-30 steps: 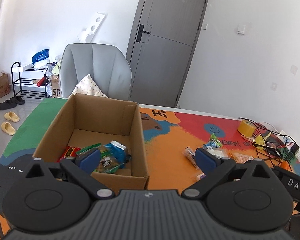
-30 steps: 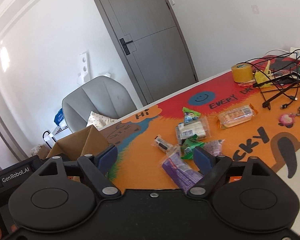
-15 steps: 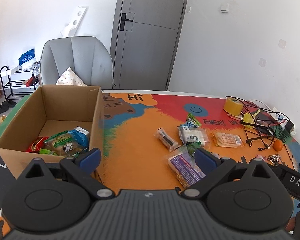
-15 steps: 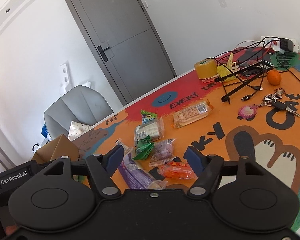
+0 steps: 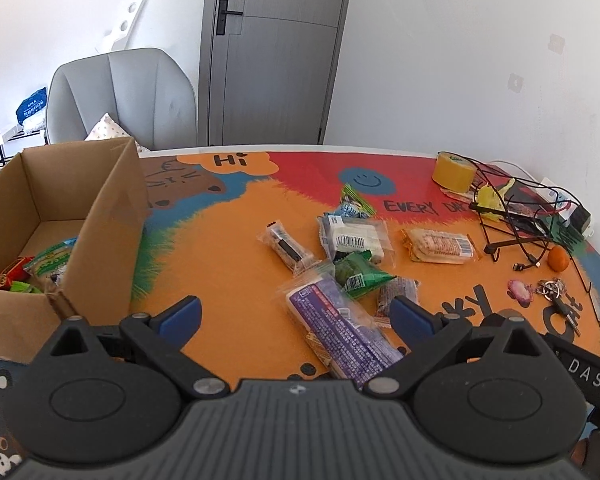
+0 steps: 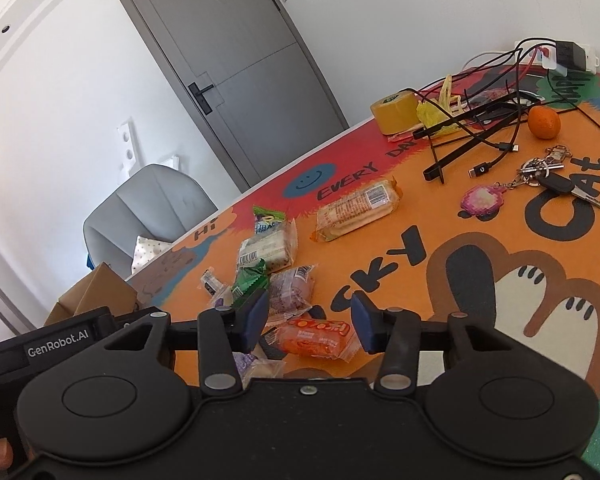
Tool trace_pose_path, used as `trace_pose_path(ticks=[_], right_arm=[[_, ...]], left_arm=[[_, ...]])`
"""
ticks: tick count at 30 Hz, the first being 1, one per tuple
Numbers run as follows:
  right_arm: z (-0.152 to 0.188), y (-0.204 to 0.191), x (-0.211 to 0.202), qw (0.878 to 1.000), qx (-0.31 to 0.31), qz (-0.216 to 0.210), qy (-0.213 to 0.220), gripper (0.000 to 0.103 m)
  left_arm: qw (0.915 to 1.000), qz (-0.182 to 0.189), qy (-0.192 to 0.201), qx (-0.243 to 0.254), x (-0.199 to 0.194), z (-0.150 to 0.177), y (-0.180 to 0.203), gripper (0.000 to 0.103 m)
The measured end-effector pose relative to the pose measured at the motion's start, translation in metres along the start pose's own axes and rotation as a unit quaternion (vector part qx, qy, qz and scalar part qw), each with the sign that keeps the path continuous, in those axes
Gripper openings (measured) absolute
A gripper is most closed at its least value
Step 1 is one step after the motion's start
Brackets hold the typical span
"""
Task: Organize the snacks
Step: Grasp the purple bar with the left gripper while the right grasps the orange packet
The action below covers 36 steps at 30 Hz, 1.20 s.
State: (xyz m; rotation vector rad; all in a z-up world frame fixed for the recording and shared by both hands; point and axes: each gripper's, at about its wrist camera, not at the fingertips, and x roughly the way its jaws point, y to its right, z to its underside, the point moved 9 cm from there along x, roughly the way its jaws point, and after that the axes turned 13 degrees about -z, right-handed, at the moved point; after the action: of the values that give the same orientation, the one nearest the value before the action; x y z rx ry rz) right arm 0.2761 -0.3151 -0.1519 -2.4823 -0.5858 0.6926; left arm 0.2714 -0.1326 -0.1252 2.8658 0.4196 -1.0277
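1. Closing in from both sides, the right claw (image 6: 310, 326) has its jaws narrowing around the orange snack packet (image 6: 315, 336) that lies between its pads; they do not yet press on it.
2. Spread wide, the left claw (image 5: 296, 318) grips nothing, and the long purple packet (image 5: 342, 332) lies flat on the table (image 5: 228, 268) between its fingers, probably next to be picked.
3. Ahead of both claws sits the remaining heap: a green pouch (image 5: 358, 274), a clear-wrapped white bar (image 5: 352, 236) and a wafer pack (image 5: 438, 245).
4. Left of the left claw stands the cardboard box (image 5: 108, 232), open-topped so that snacks can be dropped in; a few already lie inside.
5. Readable writing: "GenRobot.AI" on the left claw's housing seen from the right, "DAS" on the right claw's housing, and "Hi", "EVERY DA…" and "CAT" on the table mat.
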Motion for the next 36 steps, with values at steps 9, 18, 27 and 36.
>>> trace_pose_path(ticks=[9, 18, 27, 36], right_arm=[[0.0, 0.014, 0.015, 1.0, 0.017, -0.007, -0.005, 0.04], [0.002, 0.009, 0.031, 1.0, 0.015, -0.019, -0.009, 0.042], [0.022, 0.007, 0.039, 0.999, 0.019, -0.013, -0.03, 0.05], [0.04, -0.008, 0.032, 0.999, -0.015, -0.002, -0.046, 0.052]], left_arm=[[0.9994, -0.001, -0.03, 0.016, 0.032, 0.015, 0.023, 0.1], [0.999, -0.005, -0.04, 0.019, 0.041, 0.024, 0.018, 0.1], [0.9992, 0.005, -0.037, 0.017, 0.034, 0.032, 0.003, 0.083], [0.9978, 0.056, -0.033, 0.01, 0.022, 0.038, 0.003, 0.035]])
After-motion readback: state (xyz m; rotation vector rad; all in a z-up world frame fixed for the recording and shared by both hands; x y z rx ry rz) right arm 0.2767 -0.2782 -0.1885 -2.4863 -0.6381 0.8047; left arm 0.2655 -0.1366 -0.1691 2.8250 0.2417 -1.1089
